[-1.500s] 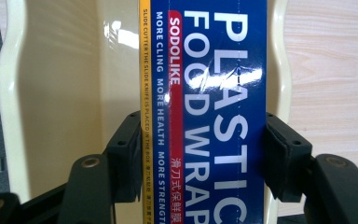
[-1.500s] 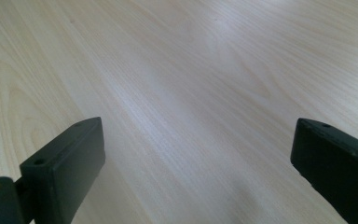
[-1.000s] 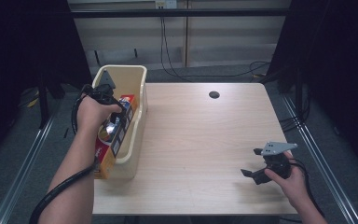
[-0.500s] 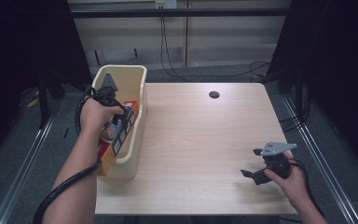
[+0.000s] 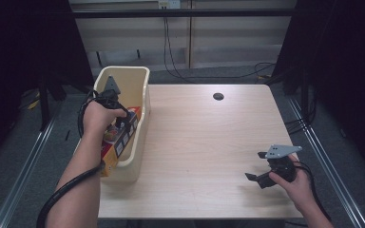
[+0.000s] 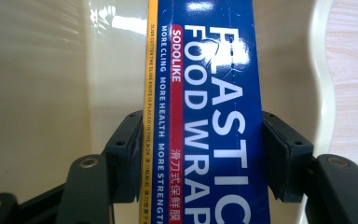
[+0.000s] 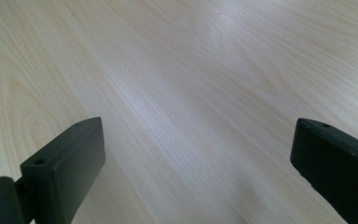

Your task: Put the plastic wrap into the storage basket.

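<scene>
Pale wood table (image 5: 204, 142), grey floor (image 5: 24, 147)

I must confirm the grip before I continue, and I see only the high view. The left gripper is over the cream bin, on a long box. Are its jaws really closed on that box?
Observer: Yes. In the left gripper view both pads of the left gripper press the sides of the plastic food wrap box.
Operator: Which colour is the face between the pads?
Observer: Blue with white letters, and a yellow strip along one edge.
Operator: And the right gripper, does it hold something?
Observer: No. The right gripper stands wide open, with bare wooden table between its jaws.
</scene>
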A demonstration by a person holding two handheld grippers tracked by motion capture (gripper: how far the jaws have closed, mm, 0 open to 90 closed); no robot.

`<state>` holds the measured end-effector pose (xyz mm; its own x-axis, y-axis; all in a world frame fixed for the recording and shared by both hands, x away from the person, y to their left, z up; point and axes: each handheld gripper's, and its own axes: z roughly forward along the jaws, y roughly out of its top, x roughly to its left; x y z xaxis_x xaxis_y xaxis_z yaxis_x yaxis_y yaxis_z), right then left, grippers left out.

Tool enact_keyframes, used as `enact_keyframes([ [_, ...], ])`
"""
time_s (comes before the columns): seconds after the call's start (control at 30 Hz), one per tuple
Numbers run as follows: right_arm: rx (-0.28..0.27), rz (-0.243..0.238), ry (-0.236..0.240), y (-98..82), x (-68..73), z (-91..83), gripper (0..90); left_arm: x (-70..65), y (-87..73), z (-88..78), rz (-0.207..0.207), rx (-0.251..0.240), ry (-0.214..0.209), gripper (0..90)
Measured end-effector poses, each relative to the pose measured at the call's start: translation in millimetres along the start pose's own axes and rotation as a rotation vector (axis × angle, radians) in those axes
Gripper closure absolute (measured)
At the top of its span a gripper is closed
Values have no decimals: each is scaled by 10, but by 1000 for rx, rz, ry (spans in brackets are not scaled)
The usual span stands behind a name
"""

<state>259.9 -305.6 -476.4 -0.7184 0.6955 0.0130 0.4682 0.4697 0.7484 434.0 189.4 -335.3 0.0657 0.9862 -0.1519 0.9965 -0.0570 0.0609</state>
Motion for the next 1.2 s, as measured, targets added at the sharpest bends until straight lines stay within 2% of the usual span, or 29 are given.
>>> enact_keyframes([
  [0.17, -2, 2, -2, 1, -3, -1, 31, 7, 4, 6, 0, 11, -9, 397],
  [0.47, -1, 1, -4, 1, -2, -3, 31, 14, 1, 54, -5, 13, -1, 396],
  [0.6, 1, -4, 0, 3, 2, 6, 31, 27, 12, 72, 6, 43, -12, 395],
  [0.73, 0, -2, 0, 3, 0, 4, 31, 37, 13, 100, -20, 34, -16, 394],
  [0.77, -1, -1, 1, 3, 0, 1, 31, 60, 18, 88, -2, 47, -17, 394],
  [0.8, -1, 0, 0, 3, -1, 0, 31, 54, 13, 92, -23, 40, -22, 394],
  [0.93, 0, -2, 0, 2, -2, 3, 31, 51, 6, 92, -31, 28, -10, 392],
  [1.0, 1, -4, 0, 2, -2, 4, 32, 59, 9, 69, -16, 39, -11, 392],
  [1.1, -2, 0, -4, 3, -1, -4, 32, 52, 9, 66, -17, 34, -20, 388],
  [1.17, -2, -1, -3, 3, -1, -7, 32, 37, 11, 48, -36, 7, -47, 376],
  [1.2, -3, -4, -5, 4, -2, -7, 32, 37, 11, 48, -36, 7, -47, 376],
])
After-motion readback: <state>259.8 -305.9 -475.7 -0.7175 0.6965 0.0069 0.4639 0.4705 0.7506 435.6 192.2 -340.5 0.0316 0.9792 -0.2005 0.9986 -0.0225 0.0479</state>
